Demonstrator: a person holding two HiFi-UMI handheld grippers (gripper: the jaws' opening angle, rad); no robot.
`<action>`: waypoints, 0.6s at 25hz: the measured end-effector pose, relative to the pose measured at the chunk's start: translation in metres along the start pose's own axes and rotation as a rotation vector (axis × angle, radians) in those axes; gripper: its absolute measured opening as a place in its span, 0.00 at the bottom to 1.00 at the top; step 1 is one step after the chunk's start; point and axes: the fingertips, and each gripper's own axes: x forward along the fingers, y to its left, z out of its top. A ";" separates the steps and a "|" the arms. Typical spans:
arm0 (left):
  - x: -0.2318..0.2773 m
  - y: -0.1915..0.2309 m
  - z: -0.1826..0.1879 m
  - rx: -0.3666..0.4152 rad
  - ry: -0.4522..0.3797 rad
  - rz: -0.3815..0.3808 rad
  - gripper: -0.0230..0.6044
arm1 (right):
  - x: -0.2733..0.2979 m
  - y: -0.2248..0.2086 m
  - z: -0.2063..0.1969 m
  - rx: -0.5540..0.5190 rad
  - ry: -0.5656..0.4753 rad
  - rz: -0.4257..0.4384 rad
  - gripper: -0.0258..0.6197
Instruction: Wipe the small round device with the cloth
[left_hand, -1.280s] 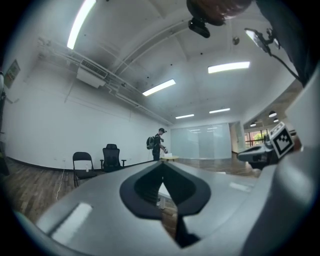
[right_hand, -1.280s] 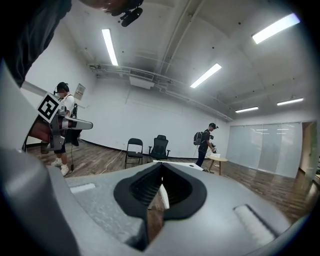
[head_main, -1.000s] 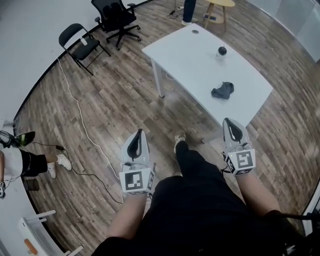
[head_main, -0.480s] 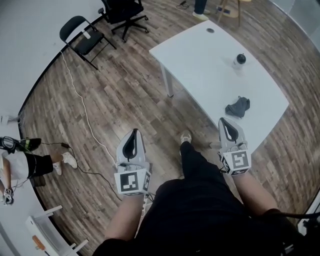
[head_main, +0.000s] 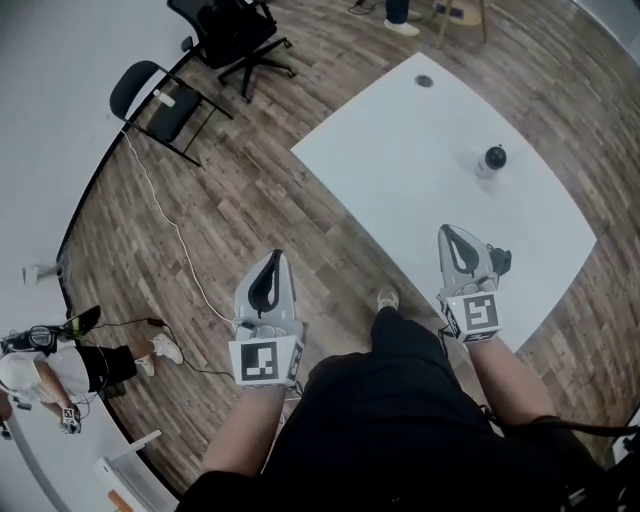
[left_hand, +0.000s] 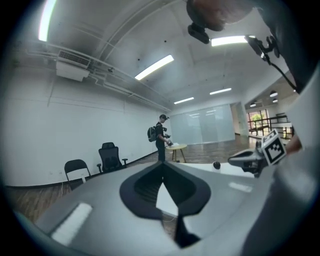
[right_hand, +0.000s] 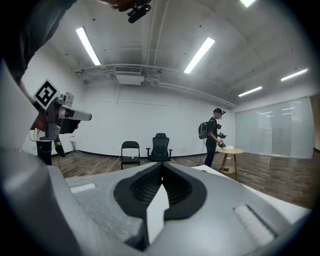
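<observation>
The small round black device (head_main: 493, 158) stands on a pale base near the far right of the white table (head_main: 400, 160); the left gripper view shows this device (left_hand: 216, 165) as a dark ball. A dark cloth (head_main: 503, 260) lies by the table's near edge, mostly hidden behind my right gripper (head_main: 446, 232), which is shut, holds nothing and hangs over that edge. My left gripper (head_main: 276, 257) is over the wooden floor, left of the table, also shut and holding nothing. In each gripper view the jaws meet at their tips, with the other gripper (left_hand: 250, 159) (right_hand: 60, 116) off to the side.
A folding chair (head_main: 150, 95) and an office chair (head_main: 225, 30) stand at the back left. A cable (head_main: 170, 215) runs across the floor. One person (head_main: 50, 365) is at the lower left, another (left_hand: 161, 137) by a small round table (left_hand: 176, 146).
The table has come closer in the head view. My right gripper now reaches over its near edge and covers most of the cloth. Both grippers stayed shut.
</observation>
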 end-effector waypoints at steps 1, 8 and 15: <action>0.012 0.001 0.004 0.008 0.002 -0.009 0.04 | 0.008 -0.005 0.003 0.004 -0.005 -0.005 0.04; 0.055 -0.004 0.024 -0.018 -0.007 -0.051 0.04 | 0.032 -0.023 0.002 0.024 0.020 -0.031 0.04; 0.091 0.000 0.035 -0.056 -0.042 -0.122 0.04 | 0.038 -0.032 0.017 -0.010 0.007 -0.107 0.04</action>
